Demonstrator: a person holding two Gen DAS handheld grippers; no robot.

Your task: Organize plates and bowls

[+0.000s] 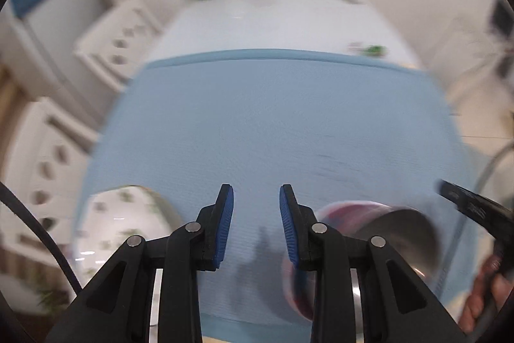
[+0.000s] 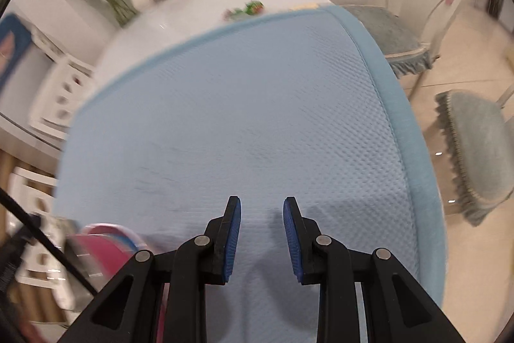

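Two dishes show at the near edge of the blue mat (image 1: 273, 124): a white plate with a green leaf pattern (image 1: 125, 224) on the left, and a dark-lined bowl with a pink and purple rim (image 1: 379, 233) on the right, well apart from each other. In the right wrist view the same pink-rimmed bowl sits at the lower left, partly behind the linkage. Whether either dish holds anything is hard to tell through the blur; the bowl's inside looks bare.

Neither gripper carries a dish. The left gripper (image 1: 256, 224) hangs over bare mat between plate and bowl, its blue pads (image 1: 225, 227) a narrow gap apart with nothing between them. The right gripper (image 2: 261, 238) likewise stands slightly parted over empty mat.

This looks like a reach between pickups. Next, a gripper must widen, drop over a rim, and close before carrying.
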